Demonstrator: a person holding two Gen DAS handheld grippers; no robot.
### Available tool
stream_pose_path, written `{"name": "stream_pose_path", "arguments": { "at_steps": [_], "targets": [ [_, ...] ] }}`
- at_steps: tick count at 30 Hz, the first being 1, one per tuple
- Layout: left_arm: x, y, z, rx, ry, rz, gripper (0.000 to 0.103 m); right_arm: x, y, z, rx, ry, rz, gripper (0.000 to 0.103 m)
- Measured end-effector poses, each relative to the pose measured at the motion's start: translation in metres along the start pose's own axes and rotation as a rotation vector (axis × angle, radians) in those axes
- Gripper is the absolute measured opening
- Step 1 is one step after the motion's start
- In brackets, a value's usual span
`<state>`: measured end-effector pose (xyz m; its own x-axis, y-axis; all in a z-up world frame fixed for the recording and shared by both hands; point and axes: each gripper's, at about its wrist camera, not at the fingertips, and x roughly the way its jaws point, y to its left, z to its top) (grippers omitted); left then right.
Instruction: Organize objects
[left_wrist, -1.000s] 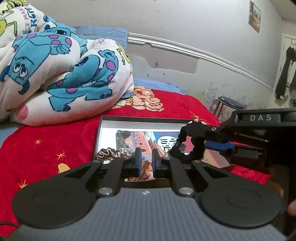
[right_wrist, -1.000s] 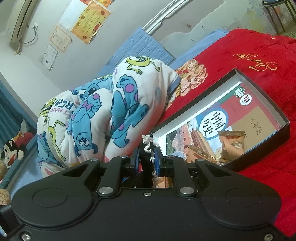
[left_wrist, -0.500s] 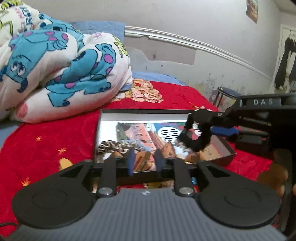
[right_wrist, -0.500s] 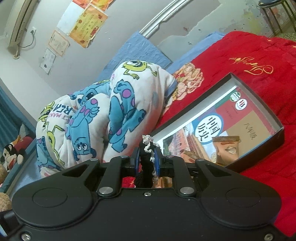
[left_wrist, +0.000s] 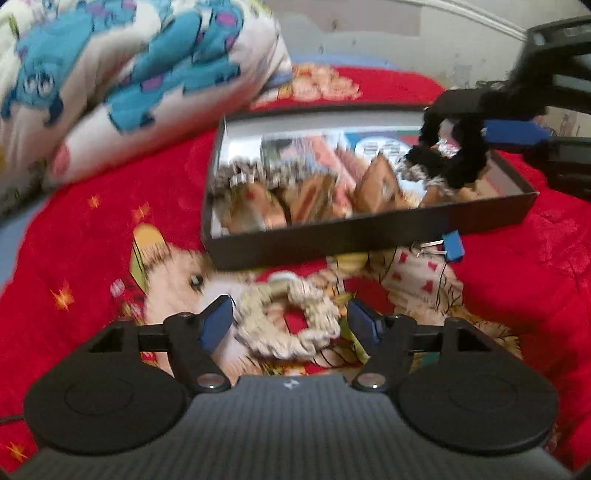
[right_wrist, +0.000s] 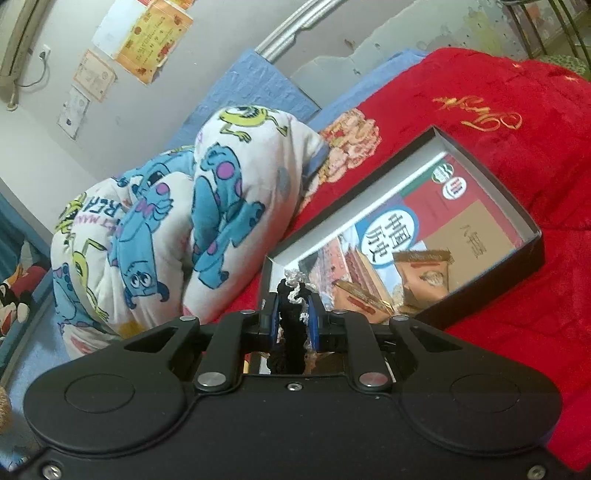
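Observation:
A shallow black box (left_wrist: 369, 240) lies on the red bedspread, holding a book, snack packets and a grey scrunchie (left_wrist: 240, 177); it also shows in the right wrist view (right_wrist: 491, 291). My left gripper (left_wrist: 290, 321) is open, its blue pads on either side of a beige scrunchie (left_wrist: 291, 321) lying on the bedspread in front of the box. My right gripper (right_wrist: 291, 317) is shut on a black scrunchie (right_wrist: 291, 332) and holds it over the box's right part, where it shows in the left wrist view (left_wrist: 450, 155).
A bundled cartoon-print blanket (left_wrist: 129, 81) lies left of the box, also in the right wrist view (right_wrist: 177, 229). A small blue clip (left_wrist: 452, 245) lies by the box's front right corner. A wall runs behind the bed.
My left gripper opened wide, tilted down and moved to the beige scrunchie in front of the box. My right gripper kept hold of the black scrunchie and shifted slightly over the box.

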<state>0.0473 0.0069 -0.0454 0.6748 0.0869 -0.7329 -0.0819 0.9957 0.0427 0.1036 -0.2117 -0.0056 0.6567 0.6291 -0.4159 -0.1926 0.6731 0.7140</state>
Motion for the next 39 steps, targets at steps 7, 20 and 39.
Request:
{"name": "stream_pose_path", "arguments": {
  "at_steps": [7,20,39],
  "targets": [
    [0.006,0.010,-0.002,-0.121,0.020,-0.011,0.053,0.001,0.002,-0.002,-0.018,0.009,0.002,0.016],
    [-0.023,0.017,0.012,-0.172,-0.134,-0.025,0.012,0.004,0.004,0.000,-0.014,0.004,0.011,0.016],
    [-0.047,0.020,0.022,-0.183,-0.246,-0.152,0.010,-0.001,-0.002,0.014,0.023,-0.031,0.039,0.016]
  ]
}}
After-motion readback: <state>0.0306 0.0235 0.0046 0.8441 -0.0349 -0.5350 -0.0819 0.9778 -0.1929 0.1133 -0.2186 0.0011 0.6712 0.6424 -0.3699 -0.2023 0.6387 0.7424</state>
